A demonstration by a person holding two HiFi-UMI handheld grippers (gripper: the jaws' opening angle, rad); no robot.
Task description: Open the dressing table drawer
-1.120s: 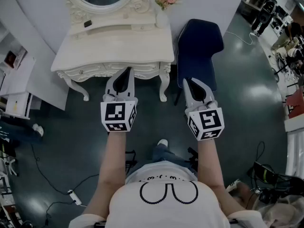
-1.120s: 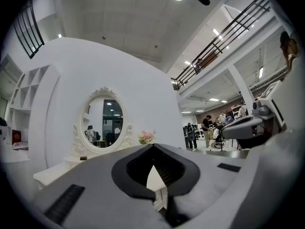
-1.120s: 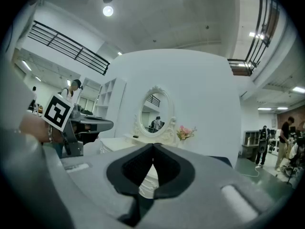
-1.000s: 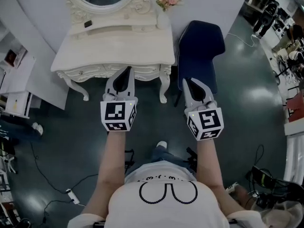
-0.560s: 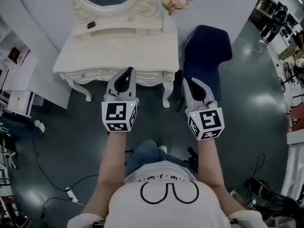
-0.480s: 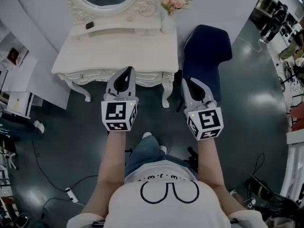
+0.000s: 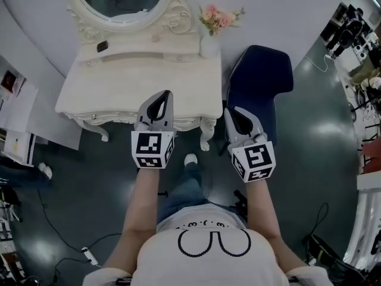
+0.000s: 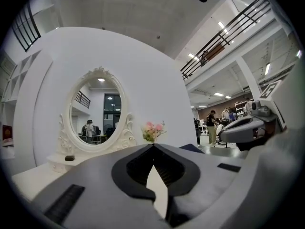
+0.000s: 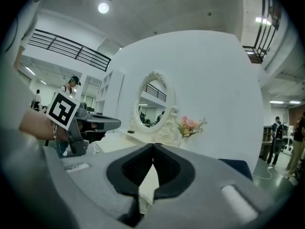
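Head view: both closed and empty, my left gripper [image 7: 165,95] sits nearer than my right gripper [image 7: 231,111] to the crosswise cream carved drawer front [image 7: 116,120].

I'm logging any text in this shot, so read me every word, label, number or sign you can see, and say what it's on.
No text here reads clearly.
Shirt: a small line of print above the loop graphic, too small to read.
Marker cubes: black and white square patterns only, no letters or numbers.
Wall poster: too blurred to read.
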